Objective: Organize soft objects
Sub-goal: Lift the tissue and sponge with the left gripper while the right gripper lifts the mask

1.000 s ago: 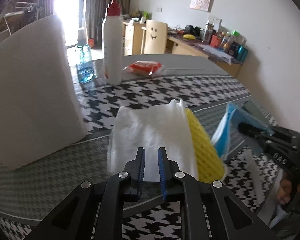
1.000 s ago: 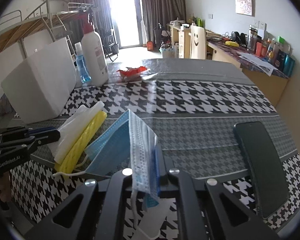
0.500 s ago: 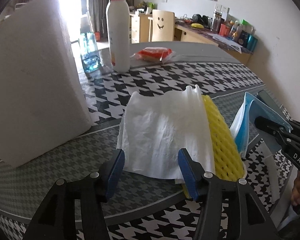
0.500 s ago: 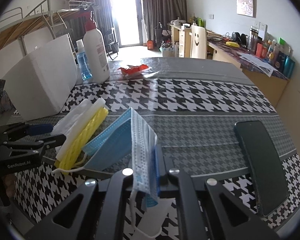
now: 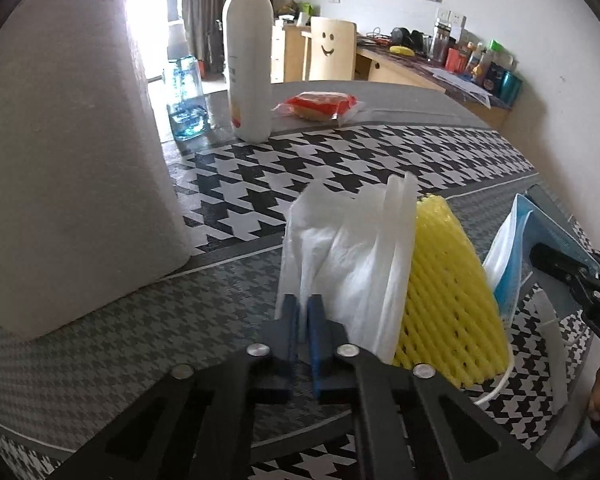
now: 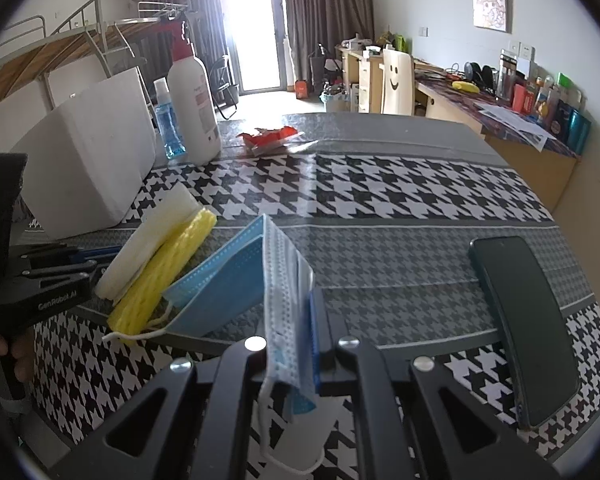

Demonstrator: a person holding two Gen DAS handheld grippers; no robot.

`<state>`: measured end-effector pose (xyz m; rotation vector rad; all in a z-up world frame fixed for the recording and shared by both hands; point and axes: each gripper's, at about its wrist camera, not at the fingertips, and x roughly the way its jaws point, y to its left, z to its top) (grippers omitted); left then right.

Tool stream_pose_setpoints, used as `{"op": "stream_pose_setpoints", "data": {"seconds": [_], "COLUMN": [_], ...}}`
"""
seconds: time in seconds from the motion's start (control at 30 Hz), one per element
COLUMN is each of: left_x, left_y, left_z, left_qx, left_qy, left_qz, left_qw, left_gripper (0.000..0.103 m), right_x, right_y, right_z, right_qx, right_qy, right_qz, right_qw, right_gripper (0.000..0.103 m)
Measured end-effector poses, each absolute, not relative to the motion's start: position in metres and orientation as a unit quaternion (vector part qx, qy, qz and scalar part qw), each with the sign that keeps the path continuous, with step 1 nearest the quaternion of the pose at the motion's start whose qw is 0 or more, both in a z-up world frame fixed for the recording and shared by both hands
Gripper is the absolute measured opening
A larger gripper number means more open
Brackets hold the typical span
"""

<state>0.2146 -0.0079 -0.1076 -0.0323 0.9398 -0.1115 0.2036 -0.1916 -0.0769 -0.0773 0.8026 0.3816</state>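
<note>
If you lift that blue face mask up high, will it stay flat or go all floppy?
Probably floppy: the blue face mask, pinched in the right hand-held gripper, already folds and droops. Its ear loop dangles loosely, so it may snag. It looks thin and likely very light.

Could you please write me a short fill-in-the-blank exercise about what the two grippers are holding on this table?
1. The right gripper is shut on a blue ____.
2. The left gripper pinches the white ____ lying on the yellow foam net.
3. The phone lies ____ on the table.

Missing words: face mask; tissue; flat
</note>
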Motion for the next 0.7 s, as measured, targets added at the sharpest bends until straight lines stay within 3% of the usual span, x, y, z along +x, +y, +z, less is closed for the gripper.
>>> {"op": "stream_pose_setpoints", "data": {"seconds": [0.7], "left_x": [0.169], "left_y": [-0.011], "left_z": [-0.051], "left_qx": [-0.017], "left_qy": [0.359], "left_qz": [-0.098], "left_qw": [0.928], "left_gripper": [0.002], "right_x": [0.182], "right_y": [-0.201], "right_z": [-0.042], "right_qx": [-0.013], "right_qy": [0.334], "right_qz": [0.18], "right_qw": [0.925], "right_gripper": [0.01]}}
